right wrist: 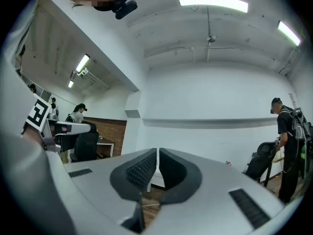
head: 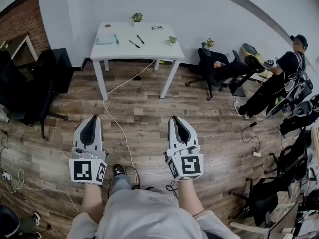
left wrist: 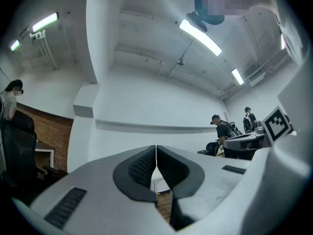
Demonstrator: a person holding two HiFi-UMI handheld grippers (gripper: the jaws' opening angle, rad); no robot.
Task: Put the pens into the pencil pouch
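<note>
The left gripper (head: 93, 118) and right gripper (head: 176, 119), smooth grey plastic, sit low in the frame over the wood-plank floor (head: 147, 108). The jaws of each are pressed together, empty, ribbed black pads (left wrist: 142, 168) meeting. At upper centre, a white rectangular tabletop (head: 149, 50) carries two slim dark pens (head: 133, 44), just right of the flat teal pencil pouch (head: 107, 40).

Left gripper (head: 93, 117), right gripper (head: 176, 118): pale grey shells, black ribbed pads (left wrist: 142, 168), black-and-white marker cubes (head: 87, 171). Wearer: light grey top (head: 144, 215), blue jeans (head: 119, 184), black shoe (head: 118, 170).
</note>
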